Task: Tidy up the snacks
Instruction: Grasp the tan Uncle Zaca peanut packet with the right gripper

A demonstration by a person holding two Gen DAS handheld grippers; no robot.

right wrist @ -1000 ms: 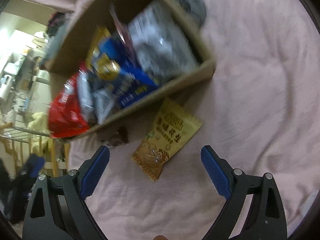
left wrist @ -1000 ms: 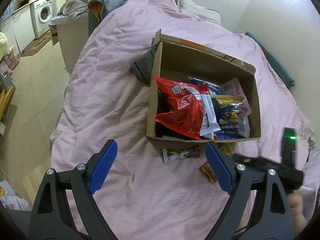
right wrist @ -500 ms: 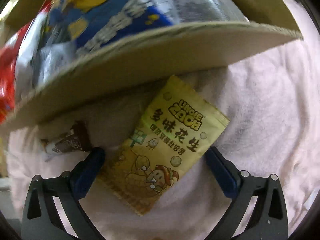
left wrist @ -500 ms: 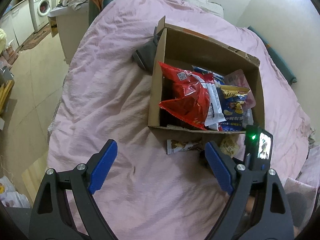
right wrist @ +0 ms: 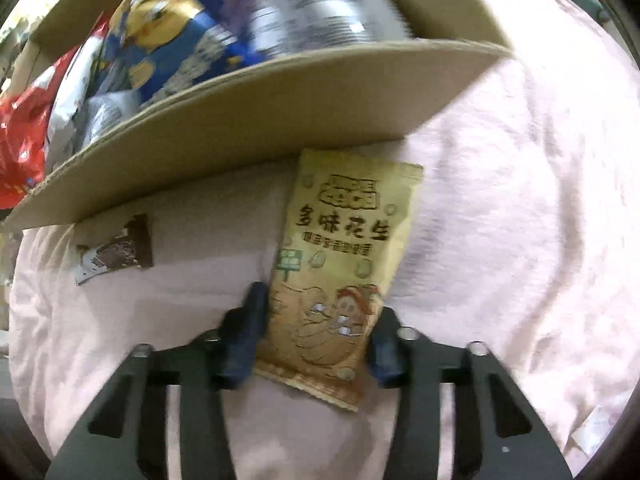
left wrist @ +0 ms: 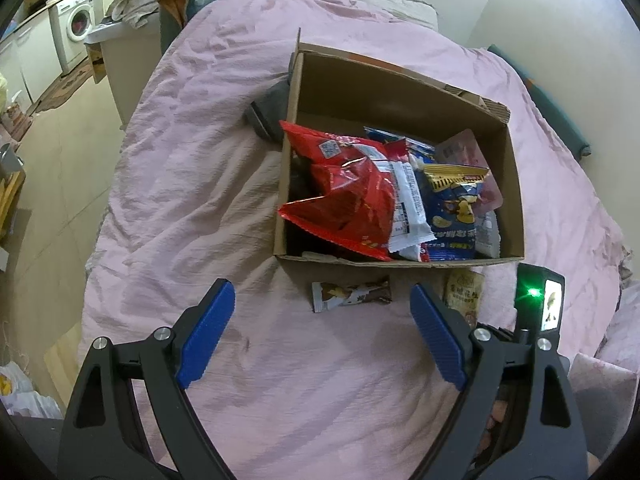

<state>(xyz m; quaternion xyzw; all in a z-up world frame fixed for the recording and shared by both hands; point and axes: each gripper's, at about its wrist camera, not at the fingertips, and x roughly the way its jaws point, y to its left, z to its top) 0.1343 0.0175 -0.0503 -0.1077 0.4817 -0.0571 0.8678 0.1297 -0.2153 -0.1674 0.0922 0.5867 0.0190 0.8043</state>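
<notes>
A cardboard box [left wrist: 400, 92] [right wrist: 280, 120] stands on the pink bedcover [left wrist: 192, 168]. It holds a red bag [left wrist: 344, 200], a blue chips bag [left wrist: 456, 216] and other snacks. In front of the box lie a brown snack bar [left wrist: 352, 294] [right wrist: 116, 252] and a yellow peanut packet [left wrist: 464, 292] [right wrist: 344, 232]. My right gripper [right wrist: 320, 320] is closing on the lower half of the yellow packet, and its blue pads touch both side edges. My left gripper [left wrist: 320, 292] hovers open above the bedcover, with the brown bar lying beyond its fingertips.
A grey cloth item [left wrist: 268, 112] lies against the box's far left corner. The bed edge drops to the floor [left wrist: 52, 184] on the left, with a washing machine [left wrist: 78, 26] and a bin with laundry [left wrist: 120, 56] beyond. The right hand's unit with a green light [left wrist: 536, 300] is at the box's near right corner.
My right gripper came down close over the yellow packet and its jaws drew in from wide apart to the packet's edges. The left view shifted only slightly.
</notes>
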